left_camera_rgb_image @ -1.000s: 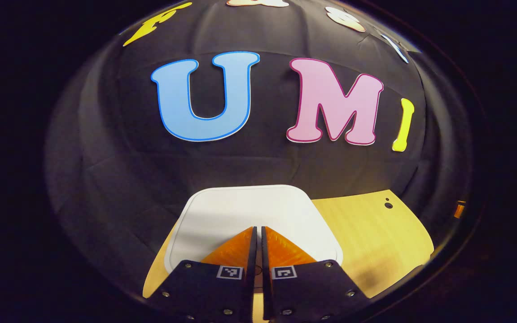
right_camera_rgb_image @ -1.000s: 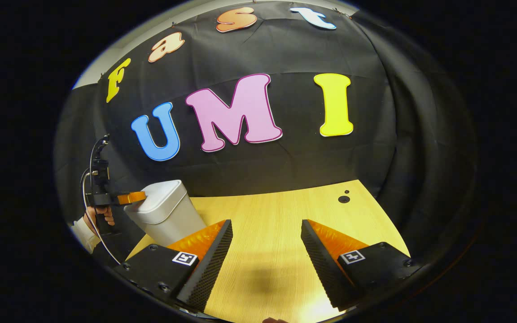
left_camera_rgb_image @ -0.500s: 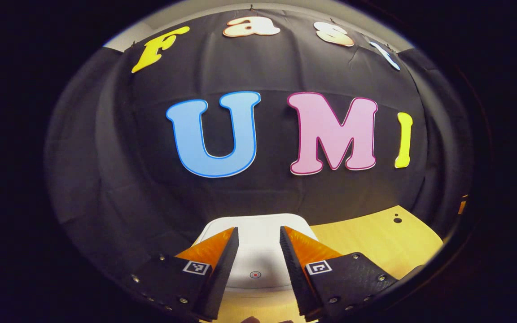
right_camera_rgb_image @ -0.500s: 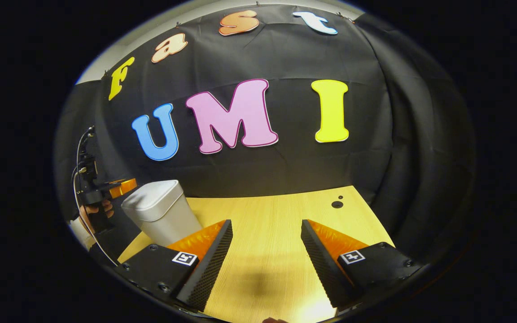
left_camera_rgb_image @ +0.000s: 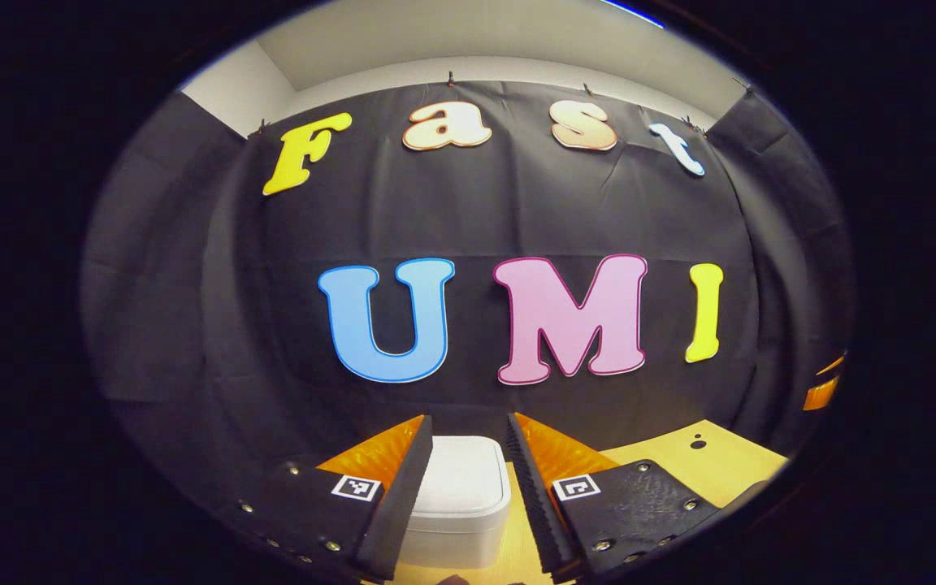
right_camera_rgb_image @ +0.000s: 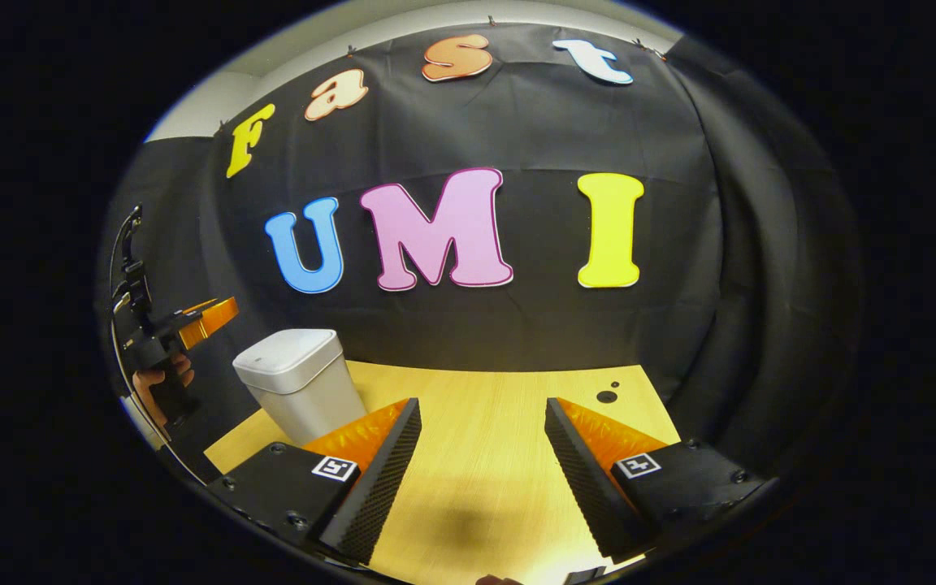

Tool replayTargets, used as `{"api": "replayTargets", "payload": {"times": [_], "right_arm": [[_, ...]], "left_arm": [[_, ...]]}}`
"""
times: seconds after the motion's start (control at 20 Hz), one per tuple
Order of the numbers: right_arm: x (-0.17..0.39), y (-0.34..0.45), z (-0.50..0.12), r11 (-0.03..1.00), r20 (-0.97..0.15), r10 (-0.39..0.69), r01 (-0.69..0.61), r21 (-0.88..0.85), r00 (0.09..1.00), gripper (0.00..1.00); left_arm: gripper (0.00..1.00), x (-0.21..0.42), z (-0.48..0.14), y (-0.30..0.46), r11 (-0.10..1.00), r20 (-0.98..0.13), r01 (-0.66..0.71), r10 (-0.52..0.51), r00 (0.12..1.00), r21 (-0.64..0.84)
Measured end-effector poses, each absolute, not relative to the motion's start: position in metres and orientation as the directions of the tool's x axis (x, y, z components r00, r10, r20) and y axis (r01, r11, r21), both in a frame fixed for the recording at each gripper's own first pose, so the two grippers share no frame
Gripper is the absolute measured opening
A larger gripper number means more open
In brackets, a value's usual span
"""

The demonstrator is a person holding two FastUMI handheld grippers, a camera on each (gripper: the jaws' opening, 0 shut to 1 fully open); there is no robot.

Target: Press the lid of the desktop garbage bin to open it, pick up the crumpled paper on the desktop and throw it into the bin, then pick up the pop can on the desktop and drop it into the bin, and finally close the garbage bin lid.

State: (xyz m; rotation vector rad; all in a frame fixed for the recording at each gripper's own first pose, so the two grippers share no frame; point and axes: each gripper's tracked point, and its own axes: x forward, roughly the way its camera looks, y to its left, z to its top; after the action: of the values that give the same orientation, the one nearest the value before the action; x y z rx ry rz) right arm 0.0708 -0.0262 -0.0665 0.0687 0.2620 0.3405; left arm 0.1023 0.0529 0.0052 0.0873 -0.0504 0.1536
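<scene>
White bin [left_camera_rgb_image: 460,496]: seen between the fingers of the left gripper [left_camera_rgb_image: 465,487], lid down and flat; it stands at the left end of the surface [right_camera_rgb_image: 500,439], close to the black cloth wall.
Left gripper: released, jaws apart, held above and short of the bin, touching nothing; in the right gripper view it hangs left of the bin [right_camera_rgb_image: 297,382], a hand [right_camera_rgb_image: 161,382] on its grip.
Right gripper [right_camera_rgb_image: 480,479]: released too, jaws wide, empty, hovering over bare wood well right of the bin.
Paper and can: cannot be placed from these pictures; with the lid shut, both are judged to be already inside the bin.
Stage: judged the very end, lid closed and both grippers clear.
Risk, lid: a push-latch lid may spring back up if it did not catch; from here the seam looks even, but the latch itself is hidden.
Risk, bin: light plastic near the surface's edge; a low sweep by the left gripper could nudge or tip it.
Risk, cable: the lead on the left gripper could snag during withdrawal.
</scene>
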Motion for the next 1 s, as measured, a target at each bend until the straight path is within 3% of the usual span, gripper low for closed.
{"api": "replayTargets", "payload": {"times": [0.45,1.0], "right_arm": [[0.037,-0.029,-0.048,0.900,-0.172,0.434,-0.435,0.031,0.884,0.99],[-0.055,-0.049,-0.020,0.920,-0.144,0.379,-0.389,-0.042,0.914,0.98]], "left_arm": [[0.64,0.030,0.019,-0.013,0.980,0.095,-0.181,0.173,0.980,0.080],[0.64,-0.082,0.031,-0.044,0.986,0.092,-0.156,0.150,0.984,0.063]]}}
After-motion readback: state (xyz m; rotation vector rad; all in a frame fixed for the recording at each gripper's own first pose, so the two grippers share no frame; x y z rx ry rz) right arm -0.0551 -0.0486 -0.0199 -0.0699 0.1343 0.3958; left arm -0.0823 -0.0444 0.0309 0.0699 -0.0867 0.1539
